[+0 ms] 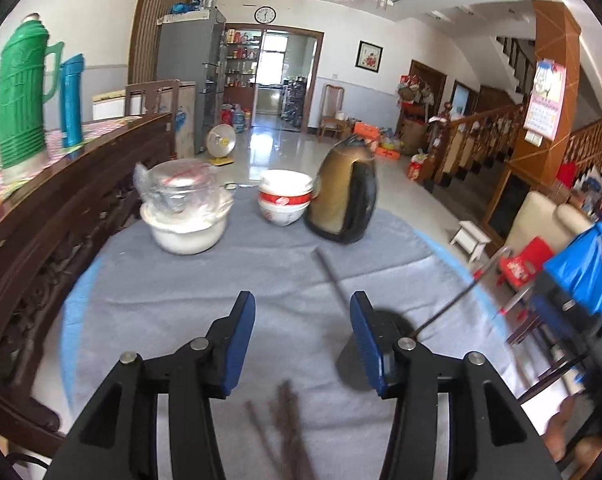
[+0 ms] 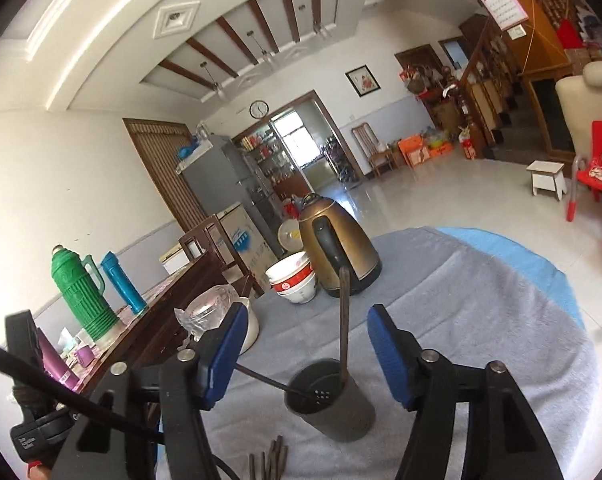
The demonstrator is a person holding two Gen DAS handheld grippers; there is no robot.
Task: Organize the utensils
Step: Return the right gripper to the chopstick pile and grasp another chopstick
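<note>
The landmark here is the grey holder cup (image 2: 329, 400), which stands upright on the grey cloth (image 2: 481, 320). Two dark chopsticks (image 2: 344, 320) are already inside it; one stands almost upright and the other leans out to the left over the rim. More loose chopsticks (image 2: 271, 460) lie flat on the cloth just in front of the cup, on the near side, with their long axes pointing roughly toward it. The right gripper (image 2: 303, 354) is directly behind the cup, with its jaws apart and nothing between the pads; the cup sits just beyond and below its fingertips. The left gripper (image 1: 303, 340) also has its jaws apart and holds nothing; in its view the cup is partly hidden behind its right finger, and the loose sticks lie low between its fingers. I judge both grippers are about equally near to the loose sticks. Behind the cup stand a brown kettle (image 2: 341, 244) and stacked bowls (image 2: 293, 280). The room beyond is a wide hall with a shiny floor.
</note>
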